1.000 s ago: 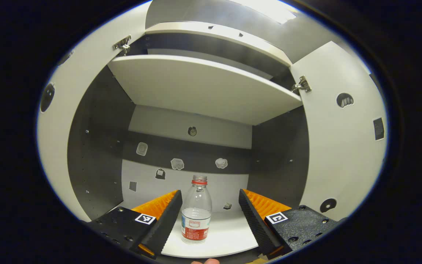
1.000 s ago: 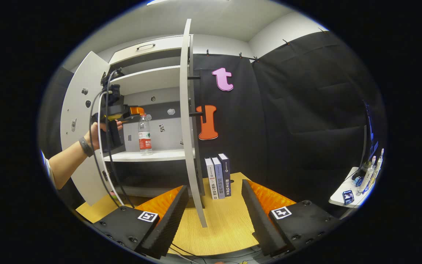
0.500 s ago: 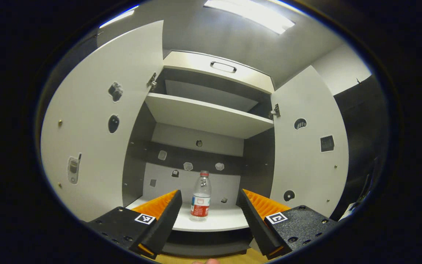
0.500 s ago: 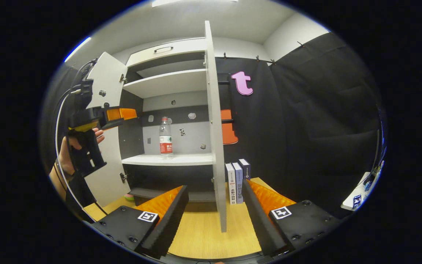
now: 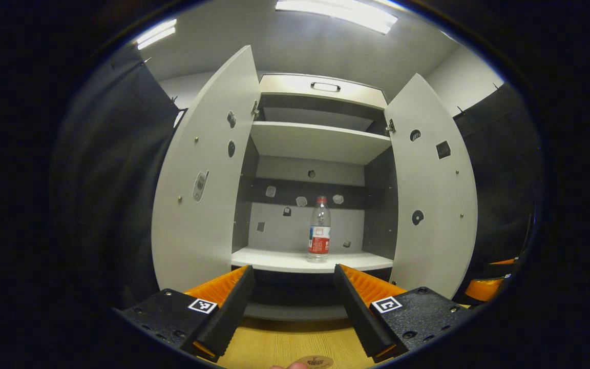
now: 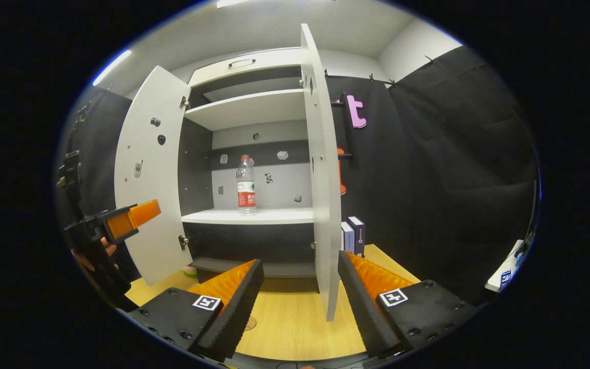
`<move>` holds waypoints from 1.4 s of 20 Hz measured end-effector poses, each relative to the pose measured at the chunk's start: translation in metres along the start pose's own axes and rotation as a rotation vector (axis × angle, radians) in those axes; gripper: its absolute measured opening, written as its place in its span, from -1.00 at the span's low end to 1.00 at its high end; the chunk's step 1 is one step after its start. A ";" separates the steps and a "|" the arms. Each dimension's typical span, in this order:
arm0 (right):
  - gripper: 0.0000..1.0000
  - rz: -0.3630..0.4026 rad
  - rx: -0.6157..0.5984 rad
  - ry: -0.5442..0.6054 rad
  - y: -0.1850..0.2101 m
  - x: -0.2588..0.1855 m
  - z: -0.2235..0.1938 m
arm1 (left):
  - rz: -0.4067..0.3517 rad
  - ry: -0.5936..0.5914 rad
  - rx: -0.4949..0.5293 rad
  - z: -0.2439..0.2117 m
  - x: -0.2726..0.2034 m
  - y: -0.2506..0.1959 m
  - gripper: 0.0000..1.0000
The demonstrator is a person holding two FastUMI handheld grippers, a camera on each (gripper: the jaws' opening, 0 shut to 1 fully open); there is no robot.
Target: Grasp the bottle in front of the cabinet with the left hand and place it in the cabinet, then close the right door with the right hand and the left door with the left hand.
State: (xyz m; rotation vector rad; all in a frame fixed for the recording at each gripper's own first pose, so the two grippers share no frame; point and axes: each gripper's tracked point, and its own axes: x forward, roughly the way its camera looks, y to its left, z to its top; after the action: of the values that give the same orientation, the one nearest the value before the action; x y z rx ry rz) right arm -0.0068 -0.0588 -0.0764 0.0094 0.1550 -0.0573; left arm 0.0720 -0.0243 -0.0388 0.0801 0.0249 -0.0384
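Bottle (image 5: 319, 228) stands upright on the cabinet's lower shelf (image 5: 295, 260), free of both tools. Right door (image 6: 321, 169) hangs open, edge-on just ahead of the right tool (image 6: 299, 297), probably slightly to its left side. Left tool (image 5: 293, 302) sits back, facing the cabinet. Both tools' fingers are apart, holding nothing.

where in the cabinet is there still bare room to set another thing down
The lower shelf is bare left of the bottle, out to the left door; a narrower strip lies between the bottle and the right door. The upper shelf looks bare too. Books crowd the tabletop beside the right door.
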 end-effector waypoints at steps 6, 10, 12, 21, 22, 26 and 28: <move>0.92 -0.056 -0.025 -0.052 -0.035 -0.007 0.033 | -0.005 0.055 -0.027 -0.025 -0.034 -0.003 0.89; 0.92 -0.136 0.012 -0.106 -0.089 0.001 0.081 | 0.026 0.043 -0.011 -0.020 -0.048 0.012 0.89; 0.92 -0.155 0.053 -0.134 -0.114 0.013 0.105 | 0.034 0.038 -0.005 -0.017 -0.053 0.018 0.89; 0.92 -0.189 -0.004 -0.160 -0.153 0.091 0.160 | 0.060 0.022 -0.020 -0.009 -0.068 0.031 0.88; 0.91 -0.182 0.002 -0.153 -0.149 0.094 0.158 | 0.065 0.024 -0.019 -0.010 -0.068 0.034 0.88; 0.89 -0.183 -0.011 -0.167 -0.148 0.096 0.162 | 0.064 0.022 -0.011 -0.012 -0.068 0.035 0.89; 0.80 -0.171 -0.018 -0.169 -0.141 0.094 0.162 | 0.050 0.022 -0.023 -0.013 -0.066 0.032 0.89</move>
State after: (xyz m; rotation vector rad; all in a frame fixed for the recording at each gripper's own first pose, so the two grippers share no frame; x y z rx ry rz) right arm 0.1023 -0.2070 0.0681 -0.0264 -0.0134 -0.2269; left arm 0.0074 0.0113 -0.0475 0.0582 0.0452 0.0126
